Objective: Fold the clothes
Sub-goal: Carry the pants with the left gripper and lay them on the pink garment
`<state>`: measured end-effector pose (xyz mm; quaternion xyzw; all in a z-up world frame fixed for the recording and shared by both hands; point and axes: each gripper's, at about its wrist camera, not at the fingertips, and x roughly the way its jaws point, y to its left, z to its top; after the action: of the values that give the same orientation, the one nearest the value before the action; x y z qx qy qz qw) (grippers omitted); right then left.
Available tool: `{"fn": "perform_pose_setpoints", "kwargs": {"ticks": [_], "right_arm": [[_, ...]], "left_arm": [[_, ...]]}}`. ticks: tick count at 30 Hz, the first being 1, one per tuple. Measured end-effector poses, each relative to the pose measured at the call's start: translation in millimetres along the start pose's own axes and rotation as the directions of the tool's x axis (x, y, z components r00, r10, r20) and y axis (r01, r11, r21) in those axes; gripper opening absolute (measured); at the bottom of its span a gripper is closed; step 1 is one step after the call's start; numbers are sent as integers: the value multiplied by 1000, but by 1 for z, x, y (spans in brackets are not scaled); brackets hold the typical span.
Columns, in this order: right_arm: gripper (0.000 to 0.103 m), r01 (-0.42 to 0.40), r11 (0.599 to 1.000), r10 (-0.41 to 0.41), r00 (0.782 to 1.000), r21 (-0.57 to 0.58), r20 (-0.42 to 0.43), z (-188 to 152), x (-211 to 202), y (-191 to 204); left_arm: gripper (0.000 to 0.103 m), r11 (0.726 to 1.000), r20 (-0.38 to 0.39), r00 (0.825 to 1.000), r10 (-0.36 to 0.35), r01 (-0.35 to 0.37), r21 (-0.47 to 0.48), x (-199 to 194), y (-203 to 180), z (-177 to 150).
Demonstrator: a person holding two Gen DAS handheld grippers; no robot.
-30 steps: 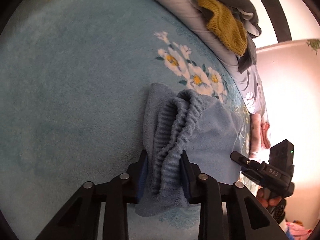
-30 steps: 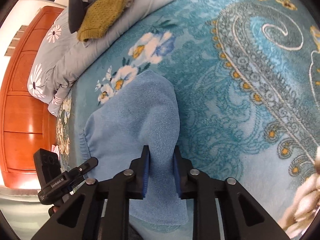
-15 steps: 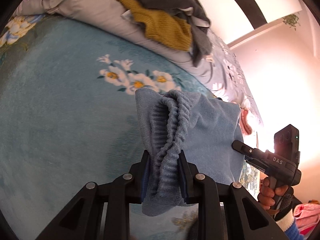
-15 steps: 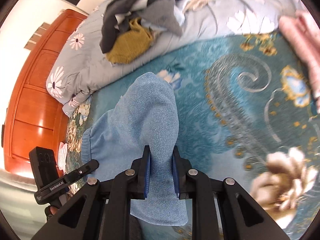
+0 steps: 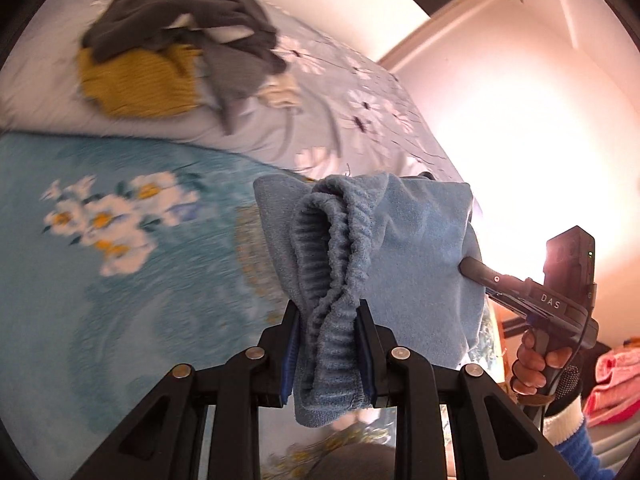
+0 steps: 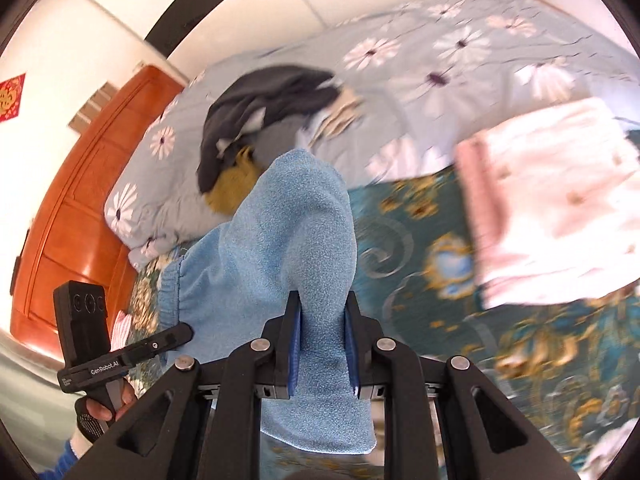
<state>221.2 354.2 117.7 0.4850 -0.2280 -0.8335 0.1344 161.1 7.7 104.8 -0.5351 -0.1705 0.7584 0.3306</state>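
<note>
Fingers [image 5: 362,344] of the left gripper [image 5: 329,354] and right gripper [image 6: 322,344] were clamped on the blue garment [image 6: 280,248], holding it lifted above the bed [image 5: 132,280], probably to fold it.

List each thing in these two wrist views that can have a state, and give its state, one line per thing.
left gripper: shut on the ribbed waistband of the blue garment.
right gripper: shut on the blue garment's plain end.
blue garment: lifted, held between both grippers.
pile of dark and mustard clothes: unfolded, heaped on the floral quilt.
pink cloth: folded, lying on the teal blanket.
</note>
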Motion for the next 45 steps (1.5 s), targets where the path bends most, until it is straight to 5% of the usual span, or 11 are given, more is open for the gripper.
{"fn": "perform_pose_setpoints", "kwargs": {"ticks": [9, 21, 37, 45], "right_arm": [[20, 94, 994, -98, 993, 60, 68, 48, -62, -103], [20, 214, 976, -215, 976, 52, 24, 132, -71, -220], [21, 197, 963, -189, 980, 182, -61, 116, -7, -314], [26, 227, 963, -222, 974, 143, -50, 112, -17, -299]], "left_arm": [[27, 984, -116, 987, -112, 127, 127, 103, -92, 54], [27, 968, -214, 970, -112, 155, 195, 241, -164, 105], [30, 987, -226, 970, -93, 120, 106, 313, -121, 84], [36, 981, -242, 967, -74, 114, 155, 302, -129, 89]]}}
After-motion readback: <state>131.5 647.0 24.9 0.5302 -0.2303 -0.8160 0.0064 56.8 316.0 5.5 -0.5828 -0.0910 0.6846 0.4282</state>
